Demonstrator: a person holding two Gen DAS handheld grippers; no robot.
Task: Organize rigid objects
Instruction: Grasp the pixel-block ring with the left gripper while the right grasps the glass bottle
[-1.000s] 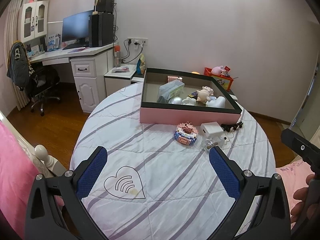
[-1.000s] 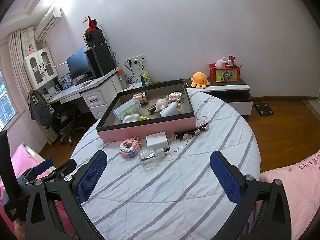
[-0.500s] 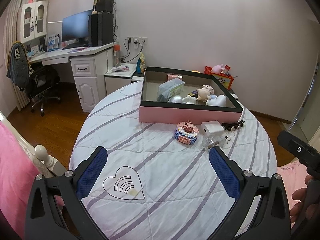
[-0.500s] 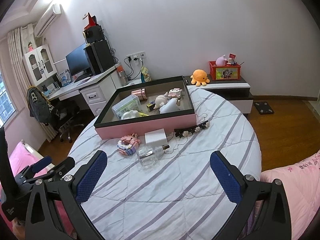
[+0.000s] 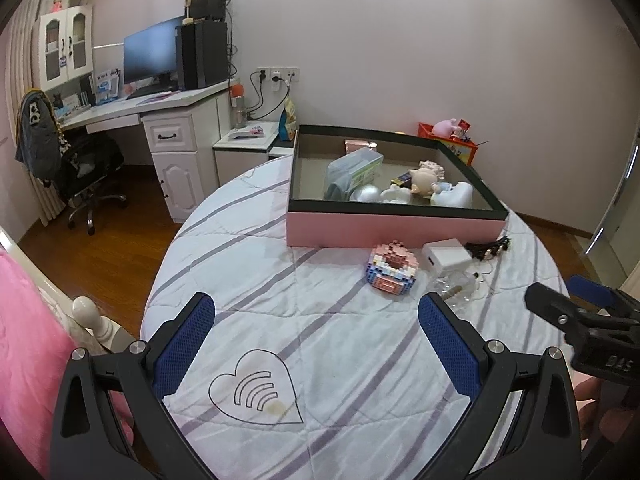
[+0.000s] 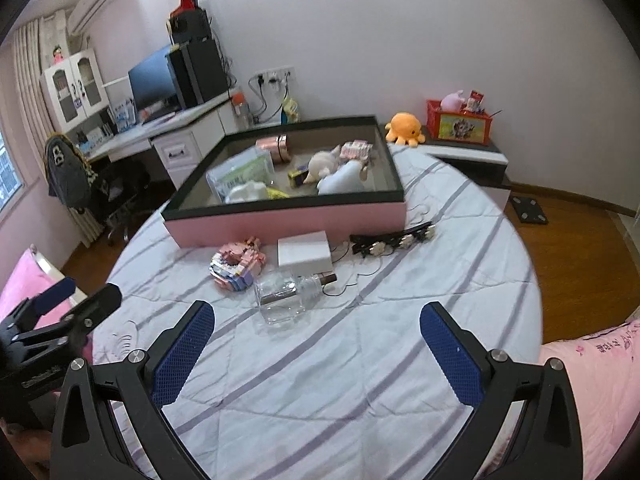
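1. A round surface (image 6: 360, 360) draped in striped quilted cloth fills a pink bedroom.
2. Both grippers, left (image 5: 316, 340) and right (image 6: 316, 344), hover with fingers spread wide, empty.
3. Just beyond the right fingers lies a clear glass bottle (image 6: 288, 294); a white box (image 6: 305, 253), a pink brick model (image 6: 238, 262) and the pink tray (image 6: 288, 222) lie farther ahead.

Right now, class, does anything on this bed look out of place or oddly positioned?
Yes. The glass bottle lies on its side. It, the block toy, white box and hair clip sit loose before the pink tray, not inside.
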